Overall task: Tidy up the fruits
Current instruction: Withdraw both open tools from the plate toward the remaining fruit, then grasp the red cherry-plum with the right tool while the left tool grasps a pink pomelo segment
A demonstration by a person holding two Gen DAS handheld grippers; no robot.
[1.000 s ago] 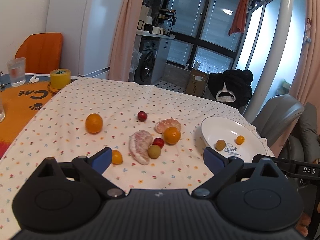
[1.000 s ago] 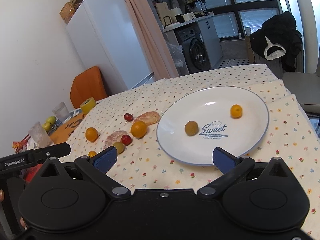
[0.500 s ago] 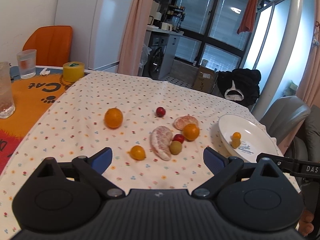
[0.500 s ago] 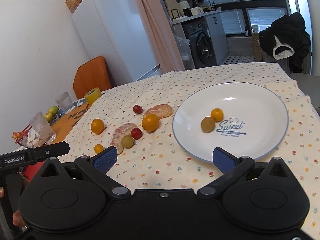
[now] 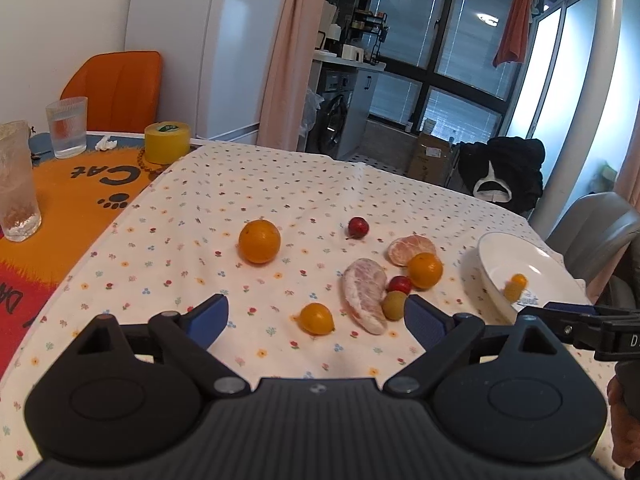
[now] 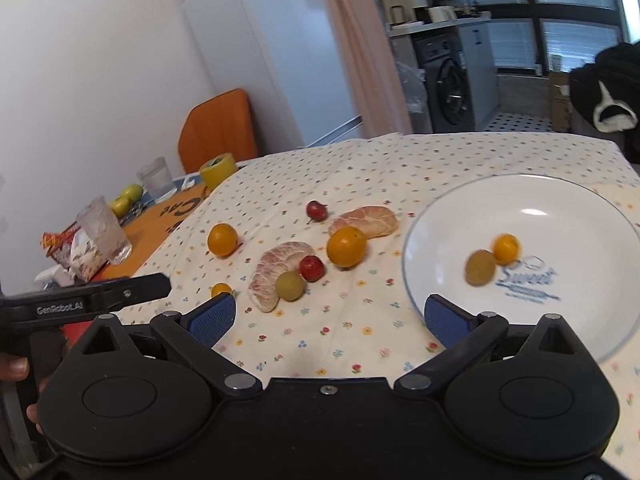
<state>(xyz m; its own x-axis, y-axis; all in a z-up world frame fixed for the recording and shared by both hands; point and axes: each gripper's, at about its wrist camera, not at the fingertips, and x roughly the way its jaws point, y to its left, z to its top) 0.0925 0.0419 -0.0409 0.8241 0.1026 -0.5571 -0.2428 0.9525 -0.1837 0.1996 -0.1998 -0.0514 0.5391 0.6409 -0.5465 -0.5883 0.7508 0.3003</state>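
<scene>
- Seemingly between picks, in the left wrist view the left hand-held gripper [image 5: 316, 316] hovers over the near part of the flower-print cloth on the worktop [image 5: 224, 216], its blue pads spread wide and empty.
- Framed just ahead between those pads lies a small orange kumquat [image 5: 316, 318], so I judge it the likeliest next pick; the pale pink peeled pomelo segment [image 5: 365, 294] and the small green round fruit [image 5: 394, 305] sit just right of it, close to the right pad.
- Farther left a larger round orange [image 5: 259, 241] stands alone with bare cloth all around, easy to approach; the ribbed drinking glasses [image 5: 67, 127] stay well apart at the far left.
- Next, in the right wrist view the right hand-held gripper [image 6: 328, 316] is likewise parted and carries nothing, hanging near the white round plate [image 6: 472, 216].
- That plate, the collecting spot, already holds a small orange fruit [image 6: 506, 247] touching a brownish-green fruit [image 6: 480, 267]; most of its surface is free.
- Its near rim sits under the right pad, so a low sweep could clip it.
</scene>
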